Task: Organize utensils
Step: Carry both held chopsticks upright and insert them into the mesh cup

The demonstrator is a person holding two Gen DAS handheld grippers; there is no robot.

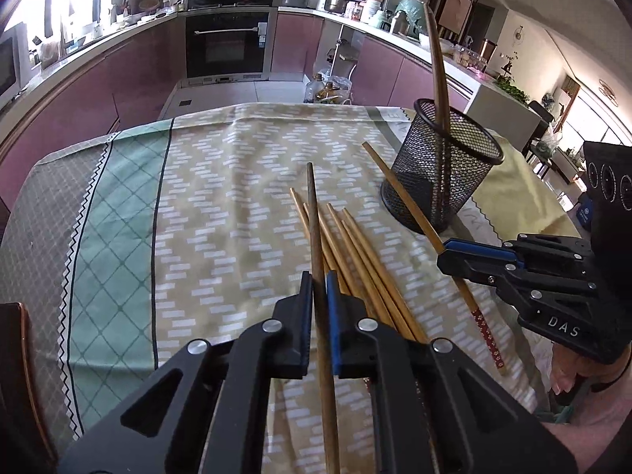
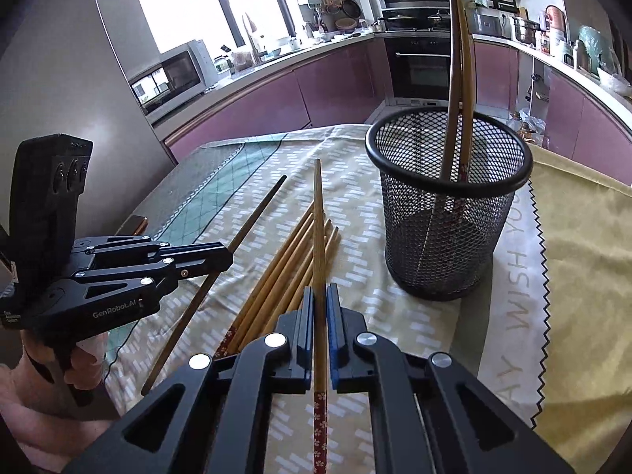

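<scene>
My left gripper [image 1: 319, 281] is shut on a dark brown chopstick [image 1: 316, 229], held just above the cloth; it also shows in the right wrist view [image 2: 221, 254]. My right gripper [image 2: 320, 298] is shut on a light bamboo chopstick [image 2: 319, 221] with a red flowered end; it also shows in the left wrist view [image 1: 444, 251]. Several bamboo chopsticks [image 1: 355, 252] lie in a loose pile between the grippers. A black mesh cup [image 2: 448, 205] stands at the right and holds two chopsticks [image 2: 458, 63] upright.
The table is covered by a patterned cloth [image 1: 205, 205] with a yellow cloth [image 2: 584, 260] at the right. Purple kitchen cabinets, an oven [image 1: 227, 45] and cluttered counters lie beyond the table's far edge.
</scene>
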